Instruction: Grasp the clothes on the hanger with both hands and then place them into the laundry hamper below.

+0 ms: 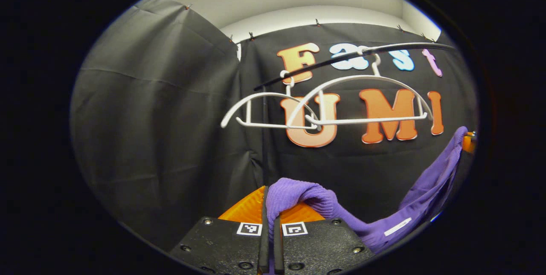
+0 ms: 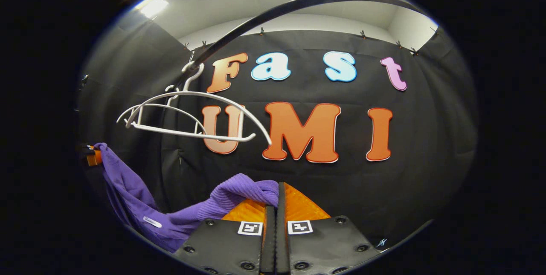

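A purple knitted garment (image 1: 341, 215) hangs stretched between the two grippers, off the hangers. My left gripper (image 1: 269, 198) is shut on one end of it; the cloth folds over its fingers and runs right and up to the right gripper (image 1: 468, 140) at the far right edge. In the right gripper view, my right gripper (image 2: 277, 194) is shut on the other end of the purple garment (image 2: 204, 211), which sags left toward the left gripper (image 2: 91, 155). Two bare white hangers (image 1: 337, 104) hang on a dark rail (image 1: 349, 57) above; the hangers (image 2: 187, 117) hang up left in the right gripper view.
The dark rail (image 2: 298, 4) arcs overhead in front of the black cloth wall. A white wall and ceiling light (image 2: 151, 6) lie above the cloth. The hamper is out of sight below.
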Action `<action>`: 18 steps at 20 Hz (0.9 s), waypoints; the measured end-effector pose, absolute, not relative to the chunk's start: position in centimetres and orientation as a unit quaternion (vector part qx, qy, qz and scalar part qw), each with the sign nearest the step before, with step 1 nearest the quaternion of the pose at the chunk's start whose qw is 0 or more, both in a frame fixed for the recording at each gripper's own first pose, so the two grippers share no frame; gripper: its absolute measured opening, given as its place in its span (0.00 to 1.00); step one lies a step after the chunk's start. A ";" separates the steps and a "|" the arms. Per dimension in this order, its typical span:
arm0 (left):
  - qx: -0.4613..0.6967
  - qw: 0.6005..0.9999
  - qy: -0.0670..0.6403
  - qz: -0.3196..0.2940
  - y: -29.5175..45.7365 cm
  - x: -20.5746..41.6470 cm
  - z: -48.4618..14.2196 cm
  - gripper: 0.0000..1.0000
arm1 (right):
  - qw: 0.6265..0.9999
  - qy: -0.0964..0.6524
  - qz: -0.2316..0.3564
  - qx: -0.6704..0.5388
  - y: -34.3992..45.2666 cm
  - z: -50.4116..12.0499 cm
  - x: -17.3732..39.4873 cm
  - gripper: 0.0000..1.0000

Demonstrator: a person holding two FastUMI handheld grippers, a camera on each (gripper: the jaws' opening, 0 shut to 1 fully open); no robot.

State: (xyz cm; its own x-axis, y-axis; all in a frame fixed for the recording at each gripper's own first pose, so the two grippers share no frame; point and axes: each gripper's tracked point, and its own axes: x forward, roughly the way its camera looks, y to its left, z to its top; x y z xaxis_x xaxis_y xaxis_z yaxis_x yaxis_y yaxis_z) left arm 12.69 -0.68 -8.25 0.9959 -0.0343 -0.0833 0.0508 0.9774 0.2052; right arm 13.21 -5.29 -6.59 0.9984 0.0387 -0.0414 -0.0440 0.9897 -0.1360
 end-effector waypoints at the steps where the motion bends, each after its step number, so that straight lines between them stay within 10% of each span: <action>1: 0.103 0.993 0.055 -0.038 -1.7 12.1 -9.6 0.05 | 0.997 0.030 0.031 -0.070 -4.3 -7.8 12.9 0.08; 18: 0.055 0.886 0.432 -0.161 -8.5 4.0 -37.4 0.08 | 0.903 0.393 0.168 -0.040 6.1 -36.2 5.7 0.08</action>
State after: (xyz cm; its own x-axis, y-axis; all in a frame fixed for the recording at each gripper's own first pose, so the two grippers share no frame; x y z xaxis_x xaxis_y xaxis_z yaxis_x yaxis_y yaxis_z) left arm 3.98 -8.46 -37.39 0.5754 -0.2383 -0.7824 0.3334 0.9419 -0.0417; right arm 5.70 6.07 -36.21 0.6350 0.2717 -0.7231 -0.3341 0.9406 0.0599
